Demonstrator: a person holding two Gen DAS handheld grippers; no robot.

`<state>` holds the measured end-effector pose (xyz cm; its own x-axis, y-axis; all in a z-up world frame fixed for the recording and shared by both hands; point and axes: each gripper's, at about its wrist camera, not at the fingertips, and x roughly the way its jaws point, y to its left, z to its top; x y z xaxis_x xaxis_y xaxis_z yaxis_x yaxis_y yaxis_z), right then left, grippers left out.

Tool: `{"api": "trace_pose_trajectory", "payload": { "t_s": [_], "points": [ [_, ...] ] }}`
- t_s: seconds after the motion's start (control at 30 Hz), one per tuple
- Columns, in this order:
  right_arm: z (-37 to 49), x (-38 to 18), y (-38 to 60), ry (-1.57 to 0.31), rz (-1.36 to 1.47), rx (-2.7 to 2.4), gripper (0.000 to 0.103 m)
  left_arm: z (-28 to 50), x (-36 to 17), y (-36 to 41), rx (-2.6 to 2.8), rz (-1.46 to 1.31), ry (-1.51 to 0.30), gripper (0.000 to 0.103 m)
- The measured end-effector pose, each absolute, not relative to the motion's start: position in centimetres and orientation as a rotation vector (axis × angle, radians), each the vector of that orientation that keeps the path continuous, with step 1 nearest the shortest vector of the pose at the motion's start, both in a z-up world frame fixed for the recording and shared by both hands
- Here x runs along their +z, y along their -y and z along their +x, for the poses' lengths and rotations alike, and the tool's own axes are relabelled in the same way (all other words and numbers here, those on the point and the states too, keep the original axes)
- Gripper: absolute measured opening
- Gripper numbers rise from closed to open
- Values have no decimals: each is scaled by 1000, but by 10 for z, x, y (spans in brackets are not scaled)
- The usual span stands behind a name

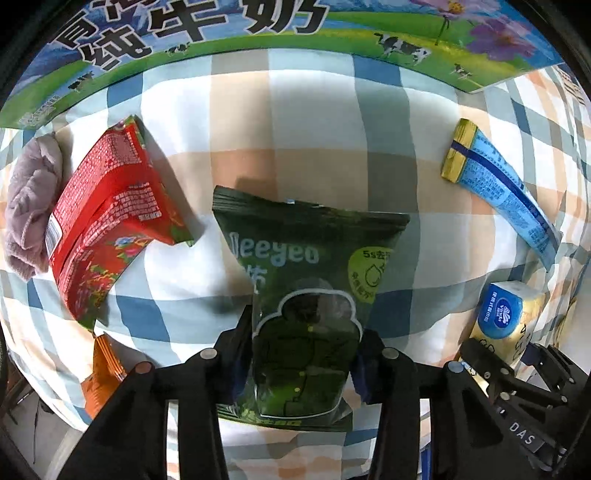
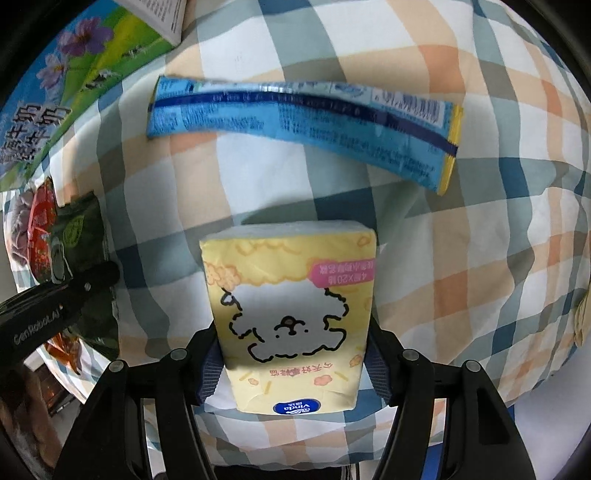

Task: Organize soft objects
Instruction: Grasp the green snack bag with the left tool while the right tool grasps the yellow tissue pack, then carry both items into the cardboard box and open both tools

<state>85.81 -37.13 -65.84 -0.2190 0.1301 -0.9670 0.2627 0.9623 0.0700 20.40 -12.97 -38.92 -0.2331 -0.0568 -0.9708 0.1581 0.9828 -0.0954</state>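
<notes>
My left gripper (image 1: pixel 303 354) is shut on a dark green pouch (image 1: pixel 306 295) marked "Deeyeo", held just above the plaid cloth (image 1: pixel 295 122). My right gripper (image 2: pixel 293 354) is shut on a yellow tissue pack (image 2: pixel 291 302) with a cartoon sheep; the pack also shows in the left wrist view (image 1: pixel 509 325). A red snack bag (image 1: pixel 110 214) lies left of the green pouch. A long blue and yellow packet (image 2: pixel 303 125) lies beyond the tissue pack, and shows at the right in the left wrist view (image 1: pixel 498 184).
A large milk carton box (image 1: pixel 258 33) stands along the far edge. A grey-purple plush cloth (image 1: pixel 29 206) lies at the far left beside the red bag. An orange packet (image 1: pixel 103 373) sits near the cloth's front left edge.
</notes>
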Motion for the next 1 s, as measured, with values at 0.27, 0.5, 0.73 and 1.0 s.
{"api": "trace_pose_trajectory", "payload": {
  "t_s": [0.27, 0.5, 0.73, 1.0],
  "points": [
    [817, -679, 357, -1808, 296, -113, 67, 182, -383, 124, -187, 76, -1735, 33],
    [776, -658, 339, -1737, 257, -110, 65, 159, -315, 127, -151, 112, -1577, 32],
    [724, -592, 307, -1607, 237, -44, 65, 119, -238, 113, -166, 81, -1393, 32],
    [674, -505, 275, -1419, 239, 38, 65, 153, -146, 86, -233, 45, -1268, 32]
  ]
}}
